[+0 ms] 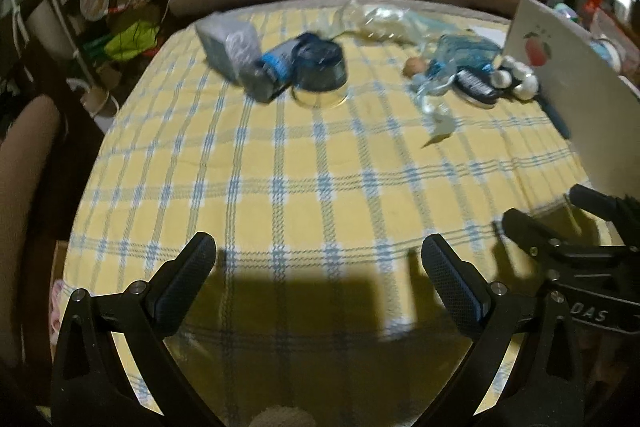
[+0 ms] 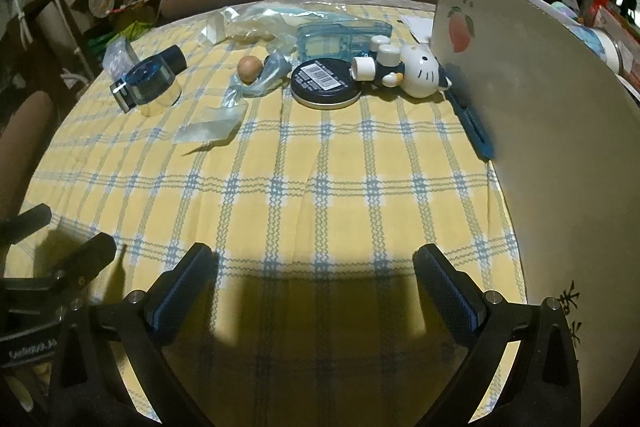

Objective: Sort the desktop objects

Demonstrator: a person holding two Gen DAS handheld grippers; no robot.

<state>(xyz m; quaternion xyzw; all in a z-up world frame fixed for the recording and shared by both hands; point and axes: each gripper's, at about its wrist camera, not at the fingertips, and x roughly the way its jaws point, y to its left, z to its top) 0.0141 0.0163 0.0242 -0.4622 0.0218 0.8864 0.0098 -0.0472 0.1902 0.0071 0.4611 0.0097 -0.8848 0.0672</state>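
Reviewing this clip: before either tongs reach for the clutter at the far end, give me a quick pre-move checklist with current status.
1. Left tongs open, nothing held: ok.
2. Right tongs open, nothing held: ok.
3. Bare tablecloth between tongs and clutter: ok.
4. Round tin lying flat, unobstructed from the near side: ok.
5. Cat figurine apart from the white box: cannot tell.
6. Jar upright: ok.

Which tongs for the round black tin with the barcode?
Right, probably. Both tongs are open and empty, but the right tongs face the black tin almost straight ahead; from the left tongs the tin sits off to the right.
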